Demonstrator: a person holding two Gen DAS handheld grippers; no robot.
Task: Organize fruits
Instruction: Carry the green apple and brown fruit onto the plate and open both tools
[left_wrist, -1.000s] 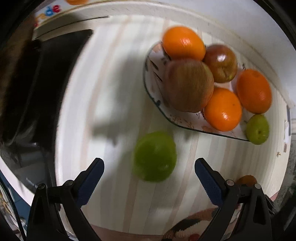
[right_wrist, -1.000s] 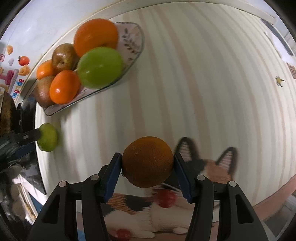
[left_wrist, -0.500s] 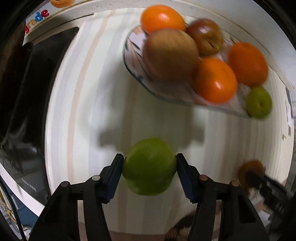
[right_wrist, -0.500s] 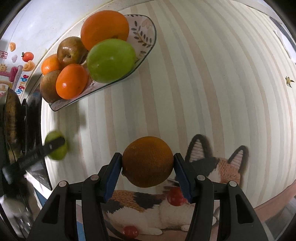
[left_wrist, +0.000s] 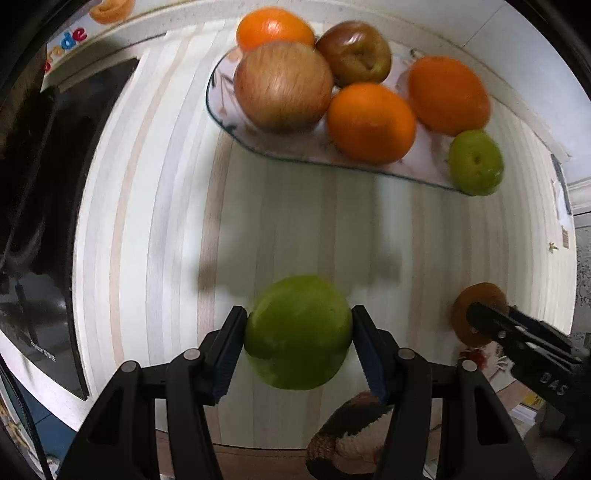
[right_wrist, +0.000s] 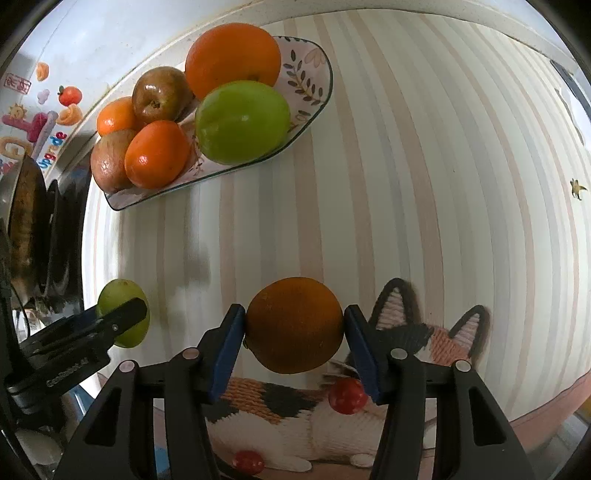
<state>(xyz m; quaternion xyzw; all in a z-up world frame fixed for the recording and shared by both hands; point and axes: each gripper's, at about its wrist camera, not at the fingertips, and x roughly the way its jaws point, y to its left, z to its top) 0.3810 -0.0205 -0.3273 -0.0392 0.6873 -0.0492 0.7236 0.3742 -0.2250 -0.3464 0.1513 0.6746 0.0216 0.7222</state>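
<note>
Green apple (left_wrist: 298, 332) is clamped in the left gripper's (left_wrist: 298, 345) fingers, an orange (right_wrist: 294, 325) in the right gripper's (right_wrist: 294, 345), both over the desk (right_wrist: 424, 184) short of the plate (right_wrist: 310, 74).

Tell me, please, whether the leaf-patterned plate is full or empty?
Nearly full: the leaf-patterned plate holds six fruits, oranges, apples and a green apple, leaving only its corner bare.

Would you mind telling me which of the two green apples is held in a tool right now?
The green apple clamped in the left tool; the other green apple sits on the plate at its end.
</note>
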